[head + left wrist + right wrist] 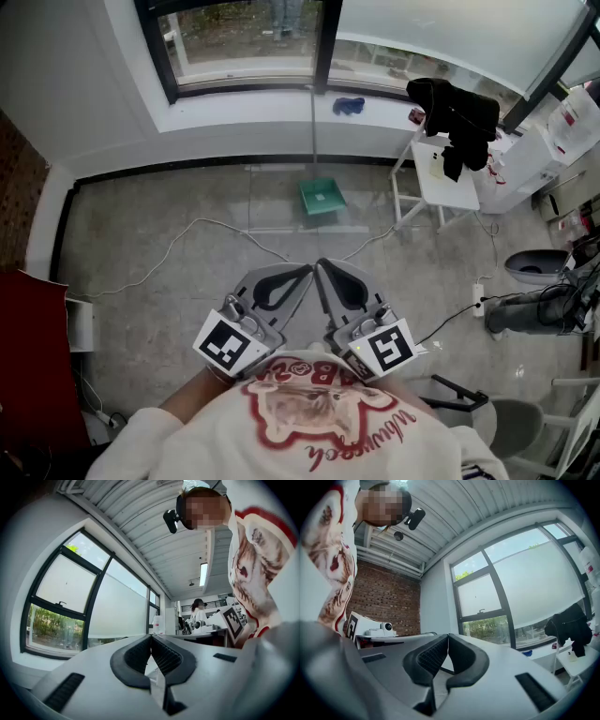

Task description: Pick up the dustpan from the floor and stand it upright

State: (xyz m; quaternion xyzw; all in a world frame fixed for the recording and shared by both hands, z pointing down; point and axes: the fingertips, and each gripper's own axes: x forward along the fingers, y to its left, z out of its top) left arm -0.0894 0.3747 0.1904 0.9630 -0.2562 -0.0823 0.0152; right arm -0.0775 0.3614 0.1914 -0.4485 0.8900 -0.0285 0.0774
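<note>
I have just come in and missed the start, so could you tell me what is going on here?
A person holds the left claw and right claw close to the chest, both shut and empty. The green plastic long-handled dustpan sits on the grey floor below the window, handle pointing up, untouched.

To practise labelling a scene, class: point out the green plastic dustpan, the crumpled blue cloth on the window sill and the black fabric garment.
Green plastic dustpan (322,199): head view, on its pan.
Crumpled blue cloth (348,106): head view, its middle.
Black fabric garment (459,117): head view, middle of the draped fabric.
</note>
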